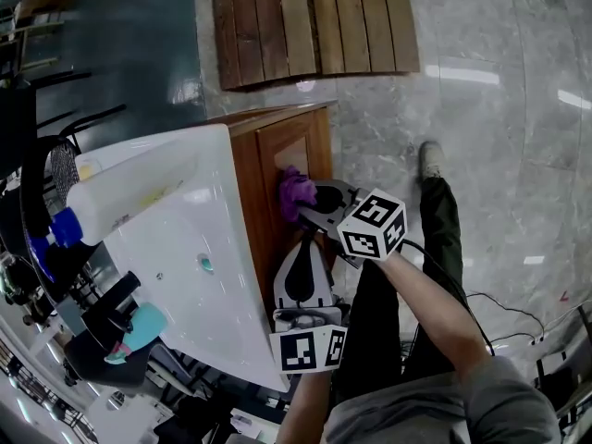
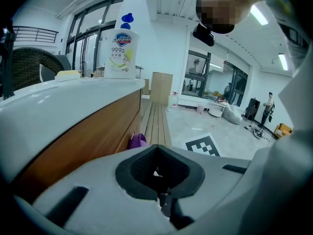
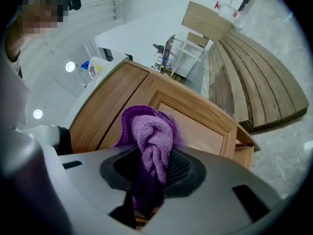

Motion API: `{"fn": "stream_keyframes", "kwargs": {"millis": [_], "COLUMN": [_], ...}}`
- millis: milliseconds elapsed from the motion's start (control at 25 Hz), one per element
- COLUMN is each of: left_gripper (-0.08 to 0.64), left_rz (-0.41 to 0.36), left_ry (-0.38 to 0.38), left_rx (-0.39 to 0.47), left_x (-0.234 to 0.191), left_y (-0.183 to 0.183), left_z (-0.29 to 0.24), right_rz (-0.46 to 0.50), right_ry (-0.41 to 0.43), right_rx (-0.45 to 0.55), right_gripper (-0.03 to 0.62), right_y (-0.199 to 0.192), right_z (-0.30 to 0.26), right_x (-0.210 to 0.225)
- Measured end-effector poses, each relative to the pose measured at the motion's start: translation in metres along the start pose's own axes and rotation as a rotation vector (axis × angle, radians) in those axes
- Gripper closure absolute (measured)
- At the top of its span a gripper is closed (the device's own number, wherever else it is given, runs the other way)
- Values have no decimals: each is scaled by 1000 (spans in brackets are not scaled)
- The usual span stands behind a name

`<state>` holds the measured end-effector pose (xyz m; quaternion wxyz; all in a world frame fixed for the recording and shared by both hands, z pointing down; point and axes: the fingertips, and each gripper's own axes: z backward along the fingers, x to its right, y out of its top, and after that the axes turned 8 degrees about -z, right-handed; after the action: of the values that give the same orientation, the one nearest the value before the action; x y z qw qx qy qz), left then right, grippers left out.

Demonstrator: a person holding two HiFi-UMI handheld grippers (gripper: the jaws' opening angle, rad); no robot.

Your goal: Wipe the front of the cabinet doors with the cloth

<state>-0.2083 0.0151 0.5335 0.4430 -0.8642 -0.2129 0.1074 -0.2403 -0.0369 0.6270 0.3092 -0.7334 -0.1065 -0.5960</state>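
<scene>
Purple cloth (image 1: 294, 192) bunched at the tip of the right gripper (image 1: 314, 206), seemingly against the wooden cabinet door (image 1: 277, 160). Best pressed flat and firm on the panel and swept in overlapping strokes, hard plastic clear of the wood. Left gripper (image 1: 303, 248) just behind and below. Left gripper view: pads closed together on nothing, cloth ahead and slightly left. Right gripper view: clamped on the cloth, wad bulging forward past the jaws, door panel directly beyond.
</scene>
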Motion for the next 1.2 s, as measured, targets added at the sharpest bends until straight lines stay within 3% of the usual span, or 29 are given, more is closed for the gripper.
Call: {"fn": "stream_keyframes", "kwargs": {"millis": [200,1200], "left_gripper": [552,552], "left_rz": [-9,-31], "left_ry": [-6,-55], "left_rx": [-6,-49], "left_x": [0,12], "left_y": [-4,-24], "left_z": [-5,-35], "right_rz": [-18,-49], "right_ry": [-10,-232], "right_rx": [1,-47], "right_gripper": [472,472], "right_y": [-2,-17], "right_z": [-2,-12], "right_x": [14,126]}}
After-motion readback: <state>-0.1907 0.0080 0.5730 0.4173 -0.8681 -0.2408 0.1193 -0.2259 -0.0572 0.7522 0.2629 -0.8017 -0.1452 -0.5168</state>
